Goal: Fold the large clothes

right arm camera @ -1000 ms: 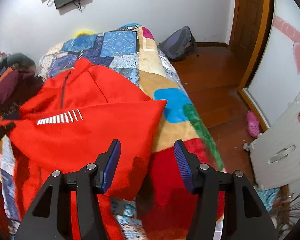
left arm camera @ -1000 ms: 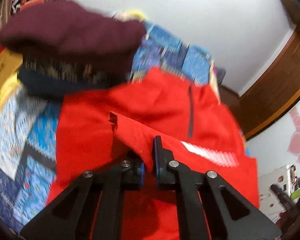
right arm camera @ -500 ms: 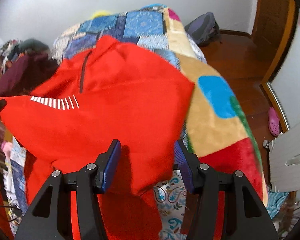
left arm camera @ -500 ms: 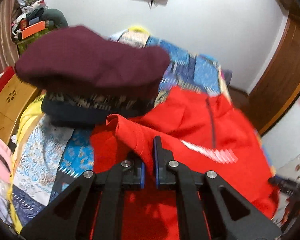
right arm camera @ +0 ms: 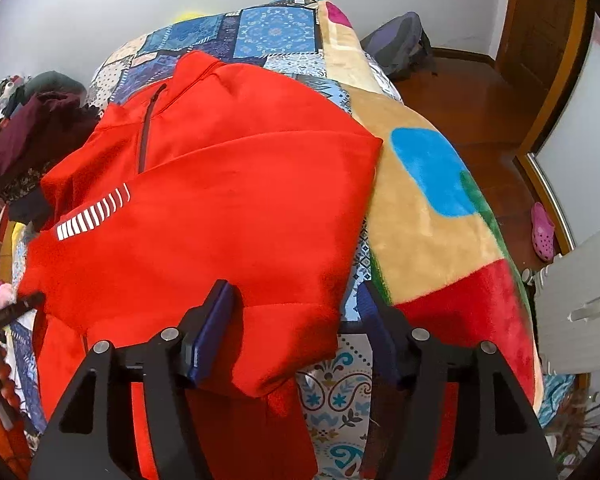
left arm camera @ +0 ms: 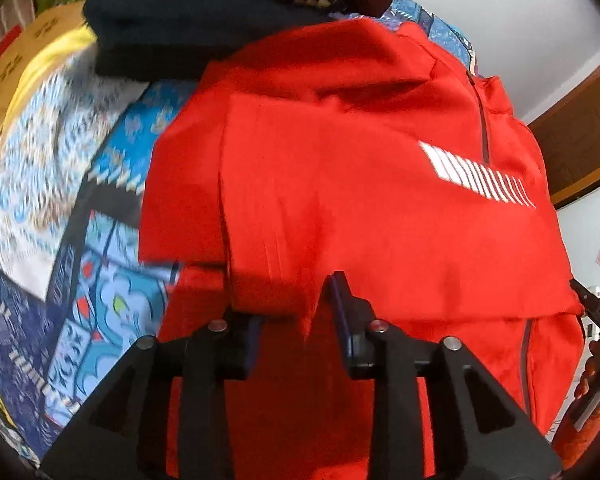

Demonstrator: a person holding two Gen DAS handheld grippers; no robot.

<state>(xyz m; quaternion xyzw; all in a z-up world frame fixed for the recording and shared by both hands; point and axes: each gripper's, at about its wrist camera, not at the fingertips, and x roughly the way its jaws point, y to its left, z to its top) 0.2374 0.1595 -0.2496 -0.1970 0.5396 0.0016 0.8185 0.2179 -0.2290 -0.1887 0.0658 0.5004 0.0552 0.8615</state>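
A: Where does the jacket (left arm camera: 380, 208) lie from the left gripper (left arm camera: 298, 322)?

B: Straight ahead and under it. The jacket is spread on the quilt (left arm camera: 100, 208), collar at the far end, hem toward the grippers, so its long axis runs away from both tools. A folded-in panel lies across the chest, and its near edge hangs right at the left gripper's tips.

A: Is the left gripper holding that edge?

B: It is letting go. The jaws are opening with a fold of red cloth between them; the pads no longer press on it (the cloth still drapes over the left pad, so it is close).

A: What bounds the left side?

B: A dark clothes pile (left arm camera: 204, 20) at the far left, touching the jacket's shoulder. Little room there.

A: And the right gripper (right arm camera: 296, 332)?

B: Its jaws are opening too, standing wide. The folded corner of the jacket (right arm camera: 220, 220) lies between them, against the left pad and clear of the right one, so nothing is pinched.

A: Room on the right?

B: Plenty: bare blanket (right arm camera: 432, 216) beside the jacket, then the bed's edge and floor (right arm camera: 472, 96).

A: Which hand is nearer for the next fold?

B: My guess is both equally, each at a near corner of the hem, so the fold would go away from them, along the long axis, toward the collar.
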